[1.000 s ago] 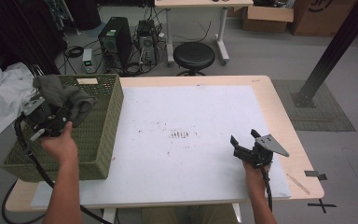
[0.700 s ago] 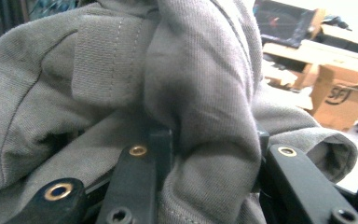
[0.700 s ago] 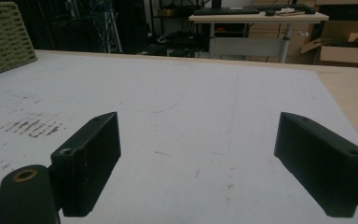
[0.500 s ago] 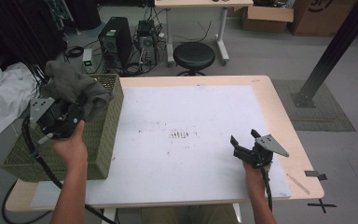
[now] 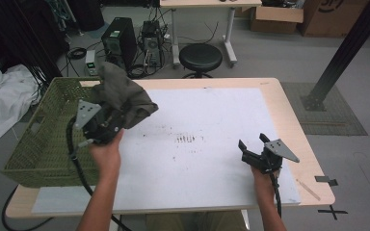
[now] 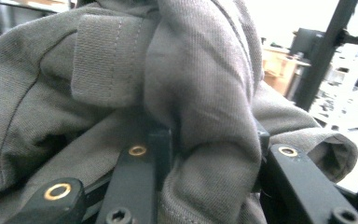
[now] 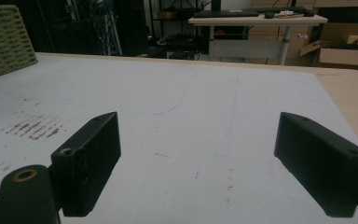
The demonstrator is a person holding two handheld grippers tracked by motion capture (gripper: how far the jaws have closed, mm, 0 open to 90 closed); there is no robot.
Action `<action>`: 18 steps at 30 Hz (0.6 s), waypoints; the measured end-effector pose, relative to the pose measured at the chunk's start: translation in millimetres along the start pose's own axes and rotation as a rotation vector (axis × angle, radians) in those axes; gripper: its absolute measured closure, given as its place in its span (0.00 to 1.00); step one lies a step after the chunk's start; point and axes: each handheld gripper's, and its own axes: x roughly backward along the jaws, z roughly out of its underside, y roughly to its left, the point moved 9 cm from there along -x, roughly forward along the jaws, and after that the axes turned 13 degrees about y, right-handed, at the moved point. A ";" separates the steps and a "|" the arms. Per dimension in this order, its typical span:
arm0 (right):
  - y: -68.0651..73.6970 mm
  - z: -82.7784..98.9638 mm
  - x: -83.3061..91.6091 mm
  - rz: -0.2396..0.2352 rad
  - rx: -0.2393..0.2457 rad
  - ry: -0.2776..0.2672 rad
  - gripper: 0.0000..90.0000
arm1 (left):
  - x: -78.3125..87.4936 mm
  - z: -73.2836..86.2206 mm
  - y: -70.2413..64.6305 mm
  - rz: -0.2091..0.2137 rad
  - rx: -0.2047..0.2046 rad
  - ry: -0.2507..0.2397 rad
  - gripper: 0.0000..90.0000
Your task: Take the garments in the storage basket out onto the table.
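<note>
Grey garment [image 5: 123,96] now beyond basket [image 5: 38,144]

High view overhead facing forward, gripper views close, sharing white table [image 5: 212,159]

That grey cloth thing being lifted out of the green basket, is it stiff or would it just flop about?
Most likely floppy: the grey garment droops in soft folds around the left gripper, above the basket. In the left gripper view its knit fabric bunches between the jaws, so it probably squashes easily. It looks light, and unlikely to slip from that pinch.
</note>
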 end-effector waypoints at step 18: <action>-1.3 -0.3 1.0 -0.018 -0.018 -0.009 0.16 | -86.6 68.9 -109.0 0.165 -0.145 0.157 0.73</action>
